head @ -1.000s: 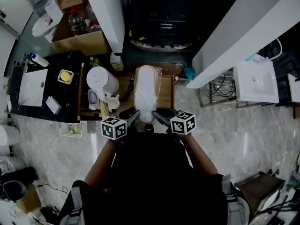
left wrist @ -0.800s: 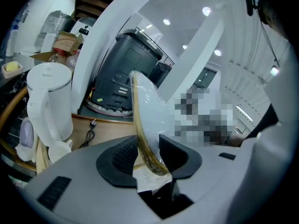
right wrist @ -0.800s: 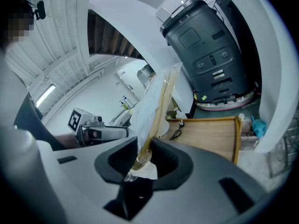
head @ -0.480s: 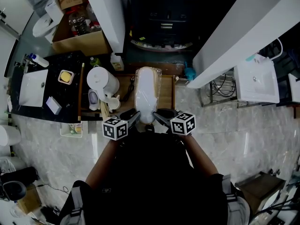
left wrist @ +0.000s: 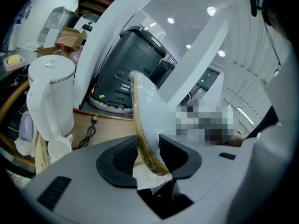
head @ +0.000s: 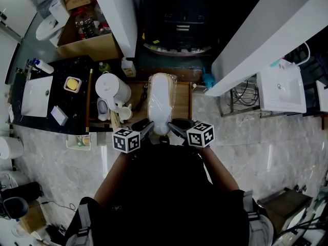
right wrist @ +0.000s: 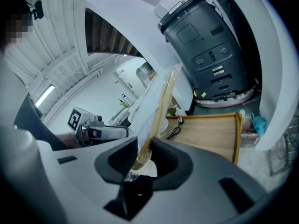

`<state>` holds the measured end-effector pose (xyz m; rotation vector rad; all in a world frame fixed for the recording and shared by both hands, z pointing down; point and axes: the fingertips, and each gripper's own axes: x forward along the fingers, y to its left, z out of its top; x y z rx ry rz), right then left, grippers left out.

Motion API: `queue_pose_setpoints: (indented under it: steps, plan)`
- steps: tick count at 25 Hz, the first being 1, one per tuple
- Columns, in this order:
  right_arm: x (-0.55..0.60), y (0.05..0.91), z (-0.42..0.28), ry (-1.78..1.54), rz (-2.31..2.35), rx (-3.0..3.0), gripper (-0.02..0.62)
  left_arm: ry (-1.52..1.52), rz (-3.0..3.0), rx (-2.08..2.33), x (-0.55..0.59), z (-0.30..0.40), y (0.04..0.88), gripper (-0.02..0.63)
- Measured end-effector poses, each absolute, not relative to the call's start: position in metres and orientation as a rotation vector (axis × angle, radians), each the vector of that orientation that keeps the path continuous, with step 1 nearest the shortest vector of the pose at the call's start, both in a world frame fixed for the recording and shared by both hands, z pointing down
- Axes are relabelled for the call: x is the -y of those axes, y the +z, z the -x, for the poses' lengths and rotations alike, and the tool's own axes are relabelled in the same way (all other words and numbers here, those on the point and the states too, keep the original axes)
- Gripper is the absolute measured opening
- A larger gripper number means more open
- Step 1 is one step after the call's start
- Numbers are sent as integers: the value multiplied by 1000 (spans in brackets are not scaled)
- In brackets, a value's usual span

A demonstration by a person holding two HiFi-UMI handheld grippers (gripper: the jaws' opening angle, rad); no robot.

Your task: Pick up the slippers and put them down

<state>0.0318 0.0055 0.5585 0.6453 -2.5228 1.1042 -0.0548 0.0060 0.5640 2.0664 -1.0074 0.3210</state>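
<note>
A pair of white slippers in clear plastic wrap (head: 160,102) hangs above the wooden tray (head: 182,103), its near end held from both sides. My left gripper (head: 147,127) is shut on the left edge of the slippers (left wrist: 147,120), its dark pads pressing the tan sole rim. My right gripper (head: 171,127) is shut on the right edge of the slippers (right wrist: 154,111). The far end of the pack points away from me, raised off the tray.
A white kettle (head: 113,88) and a white cup (left wrist: 58,149) stand at the tray's left, with a black cord (left wrist: 88,133) lying on it. A dark machine (left wrist: 133,62) stands behind. White slanted beams (head: 253,37) flank both sides. A black counter with a sink (head: 36,94) is at left.
</note>
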Motion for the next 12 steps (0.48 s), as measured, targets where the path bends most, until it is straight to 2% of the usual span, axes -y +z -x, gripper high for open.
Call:
queue_pose_setpoints:
  steps: [12]
  plan:
    - [-8, 566, -32, 1104, -653, 2503, 101, 336, -2055, 988, -9, 54, 574, 147]
